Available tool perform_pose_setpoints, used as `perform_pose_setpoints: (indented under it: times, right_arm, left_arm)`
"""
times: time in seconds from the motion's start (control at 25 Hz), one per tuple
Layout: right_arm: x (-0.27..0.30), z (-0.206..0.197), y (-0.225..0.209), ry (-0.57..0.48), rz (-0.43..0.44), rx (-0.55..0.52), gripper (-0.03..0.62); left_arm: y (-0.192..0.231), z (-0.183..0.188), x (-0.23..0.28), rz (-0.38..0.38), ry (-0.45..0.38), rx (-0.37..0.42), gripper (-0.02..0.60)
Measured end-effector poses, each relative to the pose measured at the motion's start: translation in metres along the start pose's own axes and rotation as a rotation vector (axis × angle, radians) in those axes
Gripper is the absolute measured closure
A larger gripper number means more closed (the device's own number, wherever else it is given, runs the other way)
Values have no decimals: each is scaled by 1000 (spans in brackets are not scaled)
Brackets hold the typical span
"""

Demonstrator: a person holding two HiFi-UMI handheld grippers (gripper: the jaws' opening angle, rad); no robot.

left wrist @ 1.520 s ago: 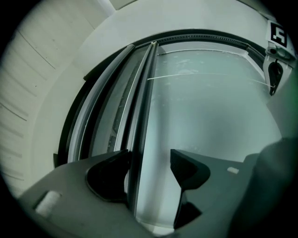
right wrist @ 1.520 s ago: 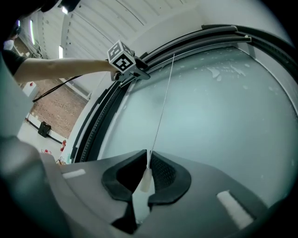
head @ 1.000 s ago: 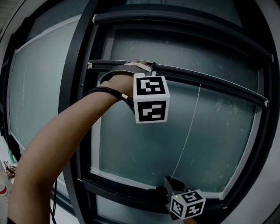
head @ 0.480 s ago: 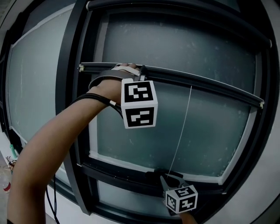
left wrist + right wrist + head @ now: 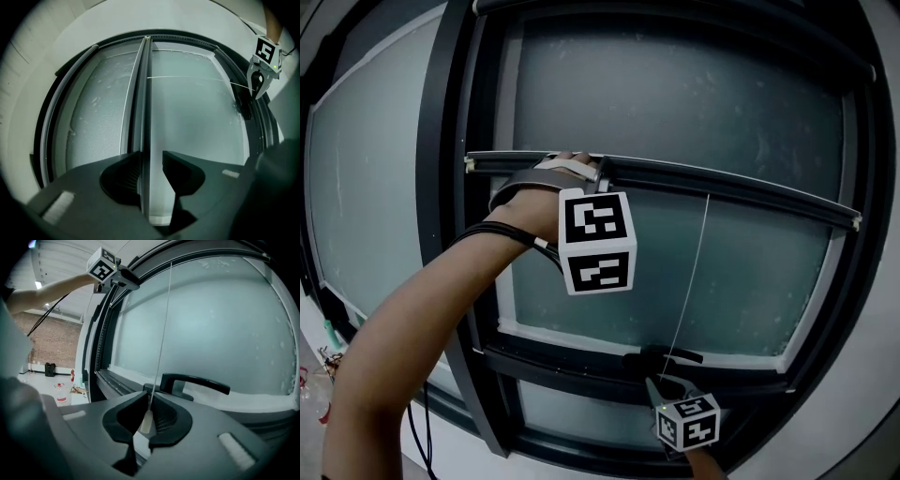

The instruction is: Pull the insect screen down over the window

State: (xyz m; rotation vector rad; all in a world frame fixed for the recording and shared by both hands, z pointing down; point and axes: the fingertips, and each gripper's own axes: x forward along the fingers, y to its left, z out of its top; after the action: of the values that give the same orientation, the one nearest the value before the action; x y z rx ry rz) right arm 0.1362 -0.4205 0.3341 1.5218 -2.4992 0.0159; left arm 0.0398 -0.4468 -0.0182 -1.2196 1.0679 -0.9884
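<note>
Mesh of the insect screen (image 5: 675, 94) is seen in the head view over the upper part of the window, ending at its bottom bar (image 5: 741, 187). The bar lies across the pane about halfway down (a little lower at the picture's right), well above the sill of the window frame (image 5: 450, 234).

The left tool (image 5: 600, 169) is seen there at the bar's left part, with a forearm (image 5: 422, 319) reaching up to it, but its jaws are masked by the marker cube. They are shown in the left gripper view: the left tool (image 5: 151, 161) is partly closed with the bar held between the pads, mesh to one side of the bar and bare glass to the other.

A thin pull cord (image 5: 687, 281) is seen running from the bar down to the right tool (image 5: 661, 386), just beside the window handle (image 5: 666, 356). How the cord is held is shown only by the right gripper view: the jaws are nearly together and pinch the cord, with a small pale toggle (image 5: 146, 423) at its end lying between them.

A brick wall (image 5: 47, 345) beyond the window is shown in that view alone.
</note>
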Motion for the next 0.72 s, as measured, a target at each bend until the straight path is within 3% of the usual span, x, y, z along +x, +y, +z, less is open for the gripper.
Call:
perform_pose_setpoints:
  times: [0.28,0.72]
  right_arm:
    - [-3,-24,-1,28,-37,28,569]
    - [-12,-39,4,42,-73,52,568]
  left_arm:
    - [-29,-2,-3,-28,-17,-11,413]
    - [-39,1,-11,3,-30,-63,397]
